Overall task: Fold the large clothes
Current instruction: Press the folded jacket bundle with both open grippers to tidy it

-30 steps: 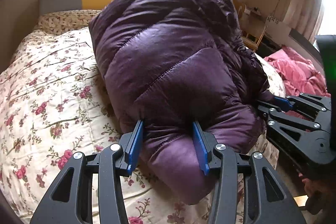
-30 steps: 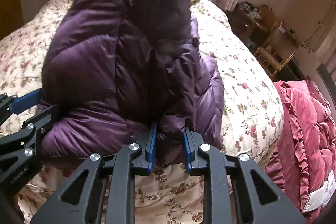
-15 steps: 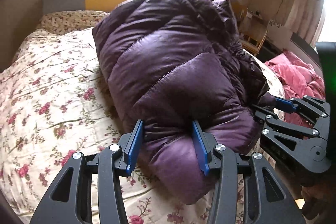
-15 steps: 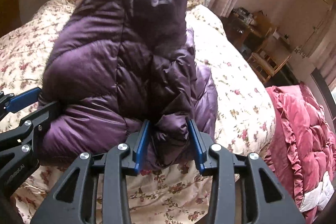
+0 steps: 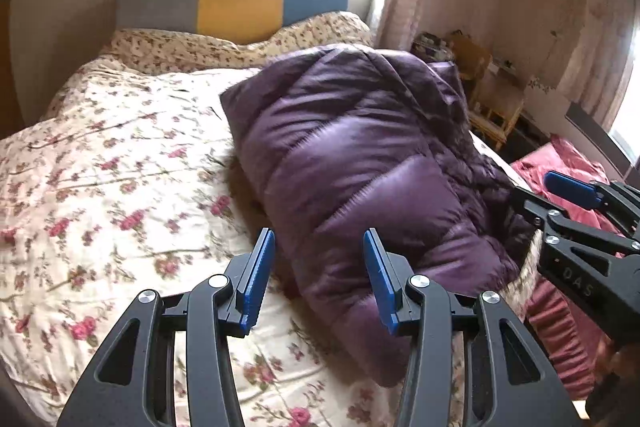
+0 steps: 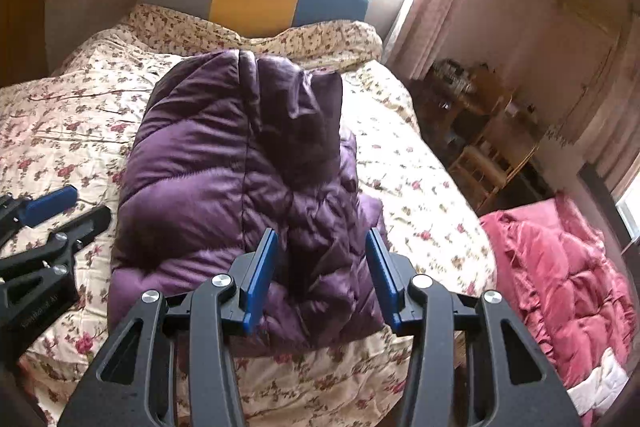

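The left claw (image 5: 318, 275), which a second ago pinched the near hem of the puffy purple quilted down jacket (image 5: 360, 187), now stands off it, jaws parted and empty (tilted down at the flowered bedspread (image 5: 100, 187)). The right claw (image 6: 320, 275) has just been opening and has let the bundle go, leaving it folded on the bed.

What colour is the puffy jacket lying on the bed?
Purple, with a slight sheen. The jacket shows best in the right wrist view.
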{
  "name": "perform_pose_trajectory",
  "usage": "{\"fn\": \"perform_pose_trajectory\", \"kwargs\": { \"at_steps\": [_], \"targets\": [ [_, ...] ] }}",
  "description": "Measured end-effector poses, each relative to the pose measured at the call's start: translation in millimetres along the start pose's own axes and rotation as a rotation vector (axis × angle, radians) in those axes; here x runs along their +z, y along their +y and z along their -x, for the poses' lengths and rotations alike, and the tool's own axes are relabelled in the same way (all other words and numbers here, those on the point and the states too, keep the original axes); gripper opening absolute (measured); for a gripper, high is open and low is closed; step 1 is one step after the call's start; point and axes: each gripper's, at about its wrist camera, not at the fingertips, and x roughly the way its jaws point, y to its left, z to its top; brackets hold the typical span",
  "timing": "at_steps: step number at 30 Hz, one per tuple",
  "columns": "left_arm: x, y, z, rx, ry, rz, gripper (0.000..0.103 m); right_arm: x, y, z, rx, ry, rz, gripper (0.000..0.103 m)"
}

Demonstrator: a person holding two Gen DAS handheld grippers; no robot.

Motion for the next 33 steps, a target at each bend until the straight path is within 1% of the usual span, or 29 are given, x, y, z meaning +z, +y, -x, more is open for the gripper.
{"fn": "perform_pose_trajectory", "kwargs": {
  "at_steps": [4, 9, 14, 20, 27, 33],
  "targets": [
    [11, 8, -4, 0.027, -0.01, 0.009, 0.045, 11, 4, -10, -0.05, -0.014, 0.044, 0.044],
    [25, 14, -14, 0.046, -0.014, 0.015, 0.045, 25, 9, -28, -0.064, -0.015, 0.061, 0.044],
    [38, 20, -30, 0.052, 0.0, 0.036, 0.045, 36, 12, -58, -0.083, 0.01, 0.067, 0.043],
    [56, 25, -51, 0.053, 0.015, 0.056, 0.045, 43, 1, -89, -0.106, 0.045, 0.046, 0.042],
    [70, 12, -80, 0.031, 0.047, 0.049, 0.045, 39, -13, -126, -0.09, 0.116, 0.009, 0.04],
    [72, -2, -103, 0.014, 0.072, 0.032, 0.045, 23, -23, -154, -0.046, 0.182, -0.028, 0.038]
  ]
}}
